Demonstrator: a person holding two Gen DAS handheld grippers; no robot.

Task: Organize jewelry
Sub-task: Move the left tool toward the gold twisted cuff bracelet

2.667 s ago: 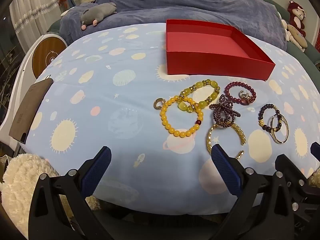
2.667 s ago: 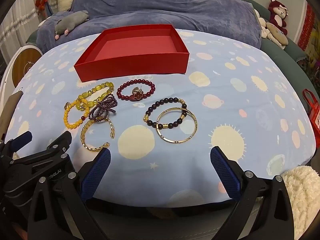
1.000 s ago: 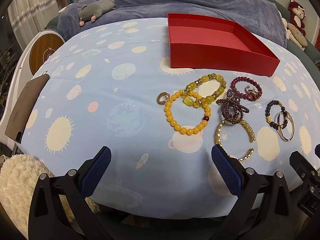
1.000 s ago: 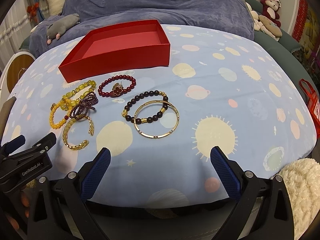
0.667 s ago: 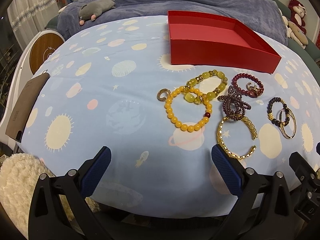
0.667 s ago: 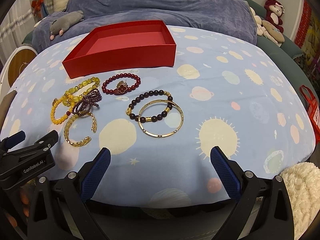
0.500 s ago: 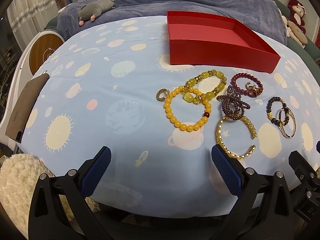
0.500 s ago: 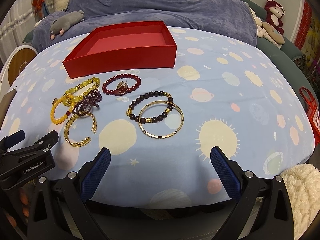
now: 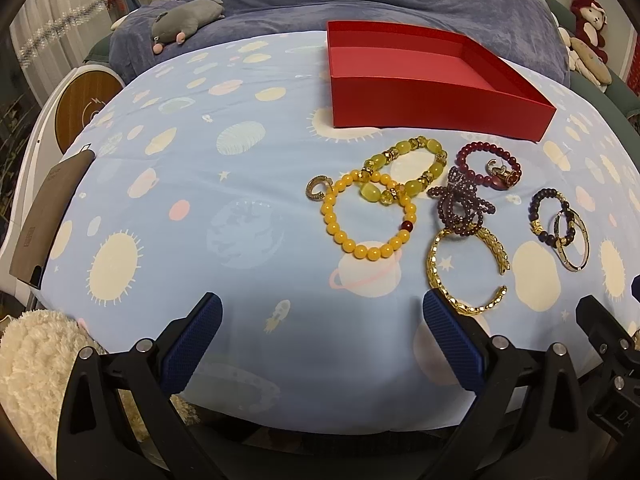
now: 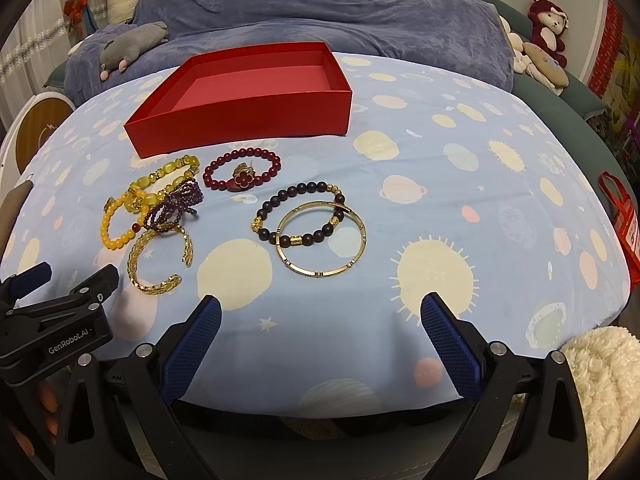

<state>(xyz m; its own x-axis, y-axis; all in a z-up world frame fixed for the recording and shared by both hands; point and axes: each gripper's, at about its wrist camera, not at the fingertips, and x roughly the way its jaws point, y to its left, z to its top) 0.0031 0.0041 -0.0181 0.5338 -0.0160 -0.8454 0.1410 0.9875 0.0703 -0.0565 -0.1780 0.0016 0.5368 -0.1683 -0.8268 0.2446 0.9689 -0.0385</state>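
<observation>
An empty red box stands at the back of the table. In front of it lie several bracelets: a yellow bead one, a green-yellow one, a purple tangle, a gold cuff, a red bead one, a dark bead one and a thin gold bangle. My left gripper is open and empty, short of the yellow beads. My right gripper is open and empty, short of the bangle.
The table wears a blue planet-print cloth. A grey plush lies on the blue bedding behind. A brown case sits at the left edge. Fluffy cream rugs lie below the table's front edge.
Both grippers have drawn slightly nearer the jewelry and shifted view a little. Both stay open; nothing on the table has moved.
</observation>
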